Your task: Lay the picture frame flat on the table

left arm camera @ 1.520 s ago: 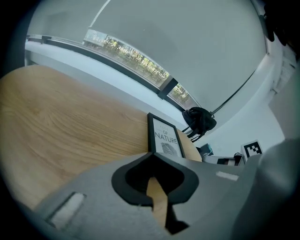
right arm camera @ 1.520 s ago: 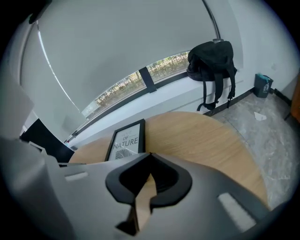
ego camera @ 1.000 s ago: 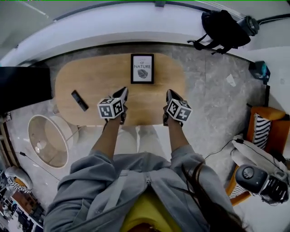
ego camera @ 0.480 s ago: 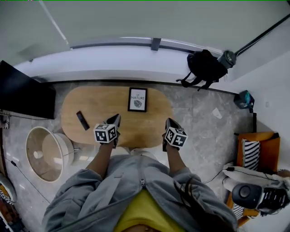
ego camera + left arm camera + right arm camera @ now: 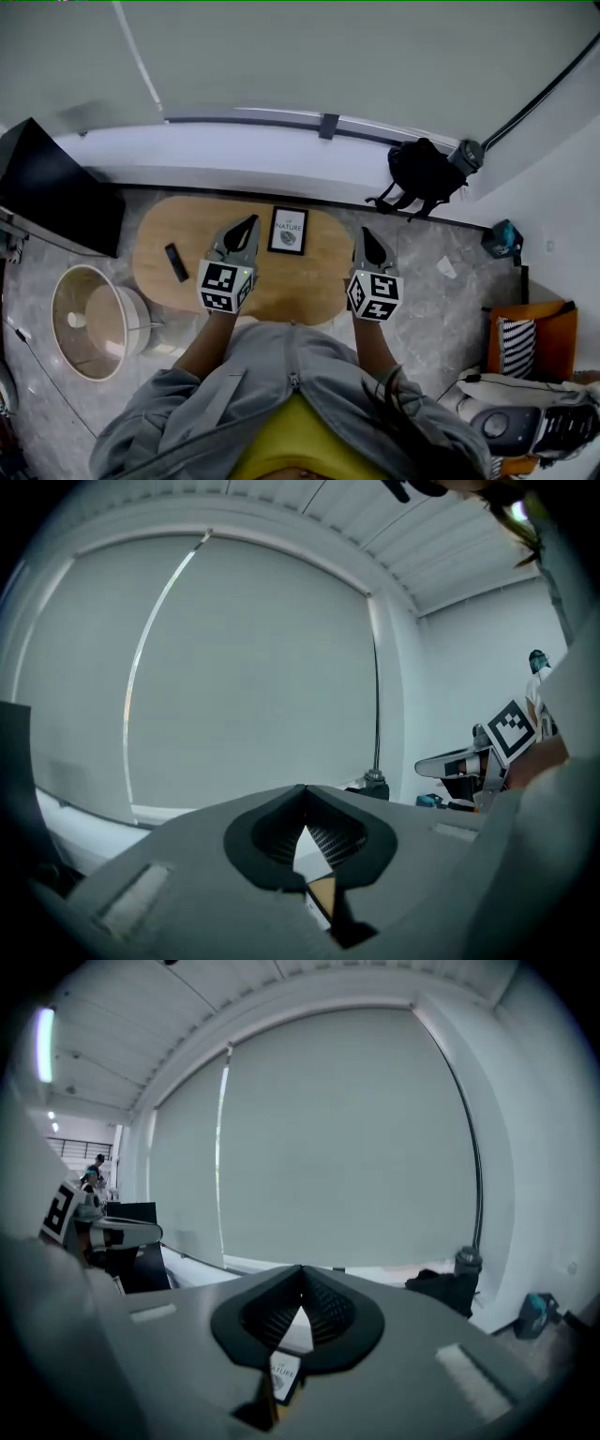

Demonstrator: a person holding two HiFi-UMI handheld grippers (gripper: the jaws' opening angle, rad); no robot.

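Observation:
The black picture frame with a white print is at the far middle of the oval wooden table, its printed face showing towards me; whether it stands or lies I cannot tell. My left gripper is shut and empty, raised over the table just left of the frame. My right gripper is also shut and empty, to the frame's right over the table's end. In the left gripper view the jaws meet, pointing at a window blind. In the right gripper view the frame peeks through the closed jaws' gap.
A black remote lies on the table's left part. A dark screen and a round white lamp shade stand at the left. A black backpack lies by the wall, and an orange chair is at the right.
Both grippers have risen from low over the table's near edge and now point forward either side of the frame. The head view has lifted, showing more wall and a smaller table.

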